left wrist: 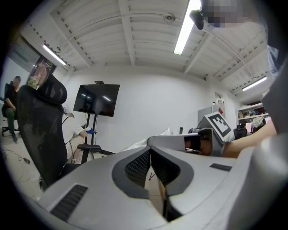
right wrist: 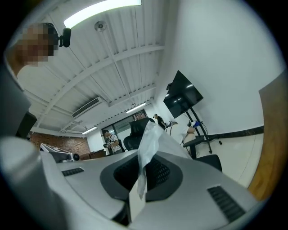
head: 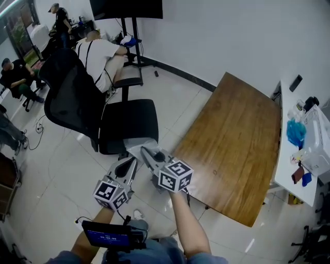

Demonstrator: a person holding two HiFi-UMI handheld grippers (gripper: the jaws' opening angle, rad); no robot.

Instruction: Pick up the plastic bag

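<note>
The plastic bag (right wrist: pixel 148 143) is thin and clear, and my right gripper (right wrist: pixel 143 177) is shut on it, so a strip of it sticks up from between the pads. In the head view the bag (head: pixel 138 144) shows as a pale patch in front of both grippers, held in the air over the tiled floor. My right gripper (head: pixel 147 151) and my left gripper (head: pixel 130 162) sit side by side, close together. In the left gripper view my left gripper (left wrist: pixel 150 152) has its jaws together with nothing showing between the pads; the bag (left wrist: pixel 137 144) hangs just beyond them by the right gripper (left wrist: pixel 155 141).
A brown wooden table (head: pixel 232 149) stands to the right. A black office chair (head: pixel 93 108) is just ahead on the left. A white desk (head: pixel 289 170) with blue items is at the far right. People sit at the back left near a screen on a stand (head: pixel 126 7).
</note>
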